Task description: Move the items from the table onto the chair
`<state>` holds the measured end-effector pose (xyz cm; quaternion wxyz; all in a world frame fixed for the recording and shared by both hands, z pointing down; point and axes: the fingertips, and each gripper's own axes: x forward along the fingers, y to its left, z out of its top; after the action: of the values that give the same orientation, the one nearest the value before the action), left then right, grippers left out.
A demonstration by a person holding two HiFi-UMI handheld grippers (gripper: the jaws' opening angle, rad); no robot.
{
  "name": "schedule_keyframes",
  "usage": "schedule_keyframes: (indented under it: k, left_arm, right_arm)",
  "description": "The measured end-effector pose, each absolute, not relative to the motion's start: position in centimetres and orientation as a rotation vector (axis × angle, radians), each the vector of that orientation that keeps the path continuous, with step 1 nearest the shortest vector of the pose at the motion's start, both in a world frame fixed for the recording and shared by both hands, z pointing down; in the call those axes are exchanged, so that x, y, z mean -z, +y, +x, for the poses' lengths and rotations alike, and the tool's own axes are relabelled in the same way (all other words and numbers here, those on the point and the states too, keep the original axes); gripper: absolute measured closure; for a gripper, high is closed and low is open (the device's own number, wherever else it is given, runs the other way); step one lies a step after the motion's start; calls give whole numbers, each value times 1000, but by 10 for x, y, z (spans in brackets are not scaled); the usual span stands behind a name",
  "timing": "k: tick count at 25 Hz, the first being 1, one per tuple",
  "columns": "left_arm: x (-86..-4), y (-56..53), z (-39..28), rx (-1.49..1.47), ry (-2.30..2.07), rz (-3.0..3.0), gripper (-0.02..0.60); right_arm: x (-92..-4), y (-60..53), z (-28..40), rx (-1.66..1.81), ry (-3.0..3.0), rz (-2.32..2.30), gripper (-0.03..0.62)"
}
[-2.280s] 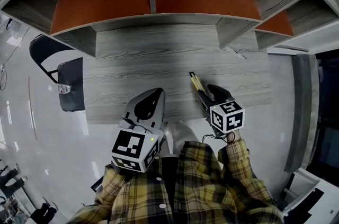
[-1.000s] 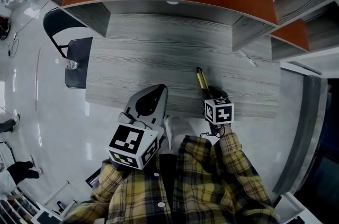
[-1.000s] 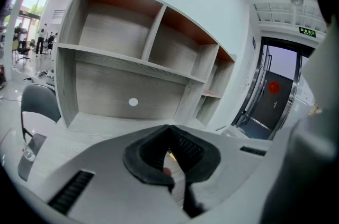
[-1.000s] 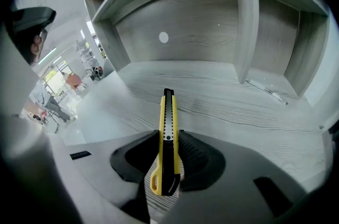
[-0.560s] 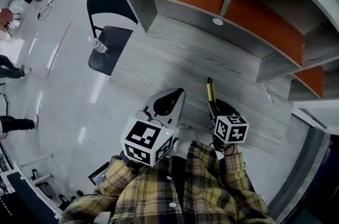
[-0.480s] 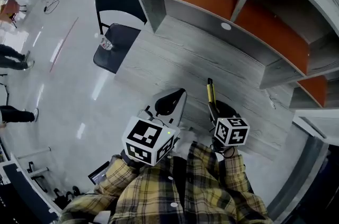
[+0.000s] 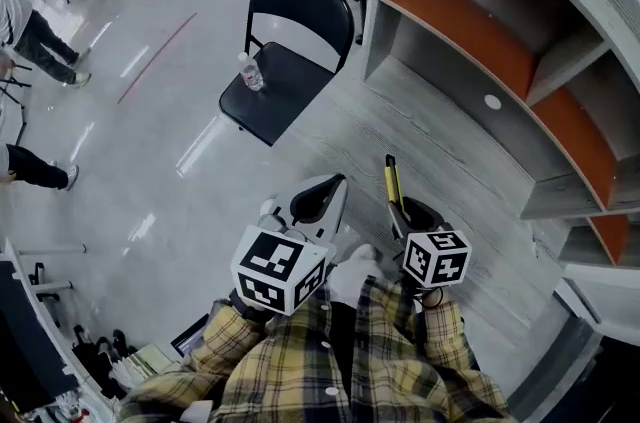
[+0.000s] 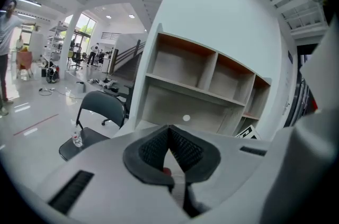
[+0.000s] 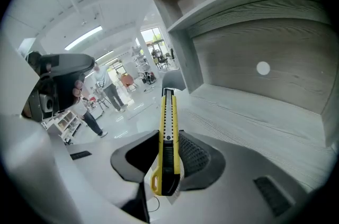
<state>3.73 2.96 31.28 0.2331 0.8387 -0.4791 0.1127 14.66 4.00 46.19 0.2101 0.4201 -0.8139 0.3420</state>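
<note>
Between the ribbed dark pads of the right gripper [image 9: 168,139], a yellow-and-black utility knife [image 9: 168,112] is being pinched near its butt end. The jaws are standing partway apart, closed on its narrow sides, while its long slim body is pointing away toward the far side. To its left, the left gripper [image 8: 169,135] is carrying nothing, its jaws pressed together. Judging by the task, the step in hand is taking the knife from the grey wood-grain table [image 7: 440,166] to the black chair [image 7: 300,6], which is standing at the far left on the glossy floor [image 7: 150,171], just off the table's left end. A small clear water bottle [image 7: 250,71] is standing upright on the chair's padded seat, near its left edge. The knife's casing looks like hard, smooth plastic with a ridged slider track, so a firm, steady pinch should be stopping it from pivoting. Whether the blade is out cannot be told, so the tip is best kept pointing away from the body. A good placement would be lowering it flat onto the bare right part of the seat, clear of the light, tippable bottle. The jaws should be opening only once it is resting there. Orange-backed shelving [image 7: 470,21] is rising behind the table.
</note>
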Motion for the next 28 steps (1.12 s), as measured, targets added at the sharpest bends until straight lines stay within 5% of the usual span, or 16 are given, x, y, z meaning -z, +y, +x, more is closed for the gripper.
schedule_keyframes:
  k: [16, 28]
  left_arm:
    - [-334, -55, -248, -350, -1372, 2229, 578]
    - [-447, -85, -340, -400, -1282, 2025, 578]
  right_arm:
    - [-474, -76, -153, -983, -2289, 1125, 467]
    - [-595, -164, -264, -1098, -2079, 1184, 467]
